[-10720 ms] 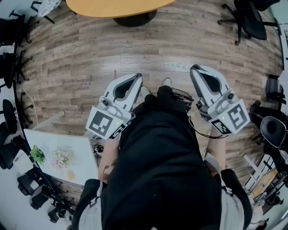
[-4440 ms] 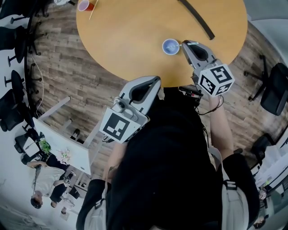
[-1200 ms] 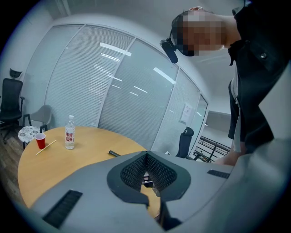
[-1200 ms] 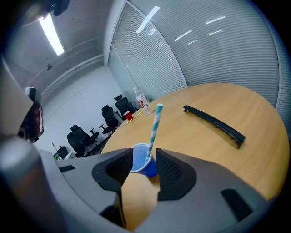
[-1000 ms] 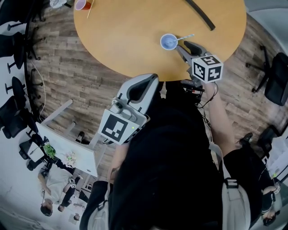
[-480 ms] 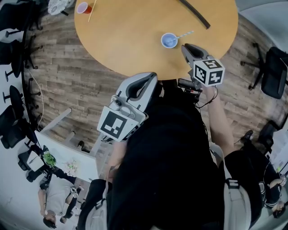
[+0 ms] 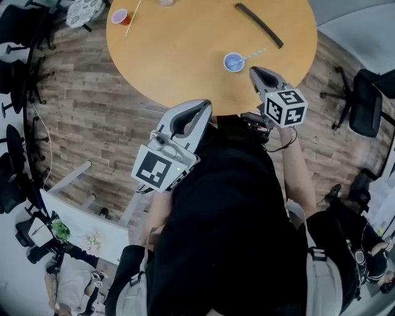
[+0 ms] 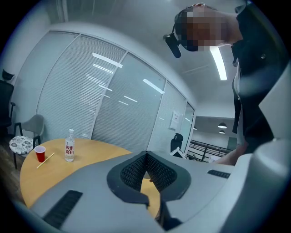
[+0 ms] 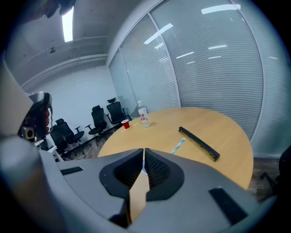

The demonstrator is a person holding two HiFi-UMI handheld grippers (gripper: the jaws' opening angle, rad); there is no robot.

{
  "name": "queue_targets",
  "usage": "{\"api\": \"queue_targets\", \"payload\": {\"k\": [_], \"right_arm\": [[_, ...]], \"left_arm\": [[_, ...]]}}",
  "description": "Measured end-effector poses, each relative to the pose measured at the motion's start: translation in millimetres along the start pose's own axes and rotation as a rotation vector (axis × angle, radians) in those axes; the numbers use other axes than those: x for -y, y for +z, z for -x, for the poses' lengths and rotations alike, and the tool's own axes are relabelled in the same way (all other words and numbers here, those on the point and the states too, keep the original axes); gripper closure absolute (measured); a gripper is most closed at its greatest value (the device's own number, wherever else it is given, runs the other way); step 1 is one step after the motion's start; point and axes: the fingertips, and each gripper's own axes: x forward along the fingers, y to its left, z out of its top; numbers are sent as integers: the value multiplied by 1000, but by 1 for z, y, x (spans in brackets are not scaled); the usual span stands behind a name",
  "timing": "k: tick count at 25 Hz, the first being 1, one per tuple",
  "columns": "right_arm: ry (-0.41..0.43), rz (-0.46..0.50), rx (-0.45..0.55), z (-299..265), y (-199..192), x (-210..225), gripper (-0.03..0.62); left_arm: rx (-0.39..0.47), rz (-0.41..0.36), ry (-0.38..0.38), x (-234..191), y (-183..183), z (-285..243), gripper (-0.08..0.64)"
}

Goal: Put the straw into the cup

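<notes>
- The round wooden table [image 7: 179, 55] bears a black strip [image 7: 259, 24] at its far side, and a red cup [image 7: 118, 16] with a thin stick [image 7: 133, 12] just beside it at the far left edge.
- A water bottle [image 9: 143, 113] stands upright near that red cup.
- Office chairs [image 7: 364, 102] ring the table on the plank floor.
- The straw [image 7: 253, 54] stands tilted in the blue cup [image 7: 233, 62], its free end leaning out towards the right.
- My right gripper [image 7: 254, 71] hangs just beside the cup, apart from it; its jaws have just been closing and now meet on nothing.
- My left gripper [image 7: 205, 105] hovers off the table's near edge, tips together, empty.
</notes>
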Motion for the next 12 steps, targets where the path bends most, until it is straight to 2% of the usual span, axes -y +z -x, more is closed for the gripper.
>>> {"api": "queue_targets", "payload": {"k": [2,8,12], "right_arm": [[-38,4,3,3,-1,2,569],[-79,20,38,22,0,-18,569],[-97,21,115,46,12,-36,569]], "left_arm": [[10,-3,5,-1,-1,9,549],[13,7,-15,0,-12,38,549],[-25,0,-47,3,-29,49,549]]}}
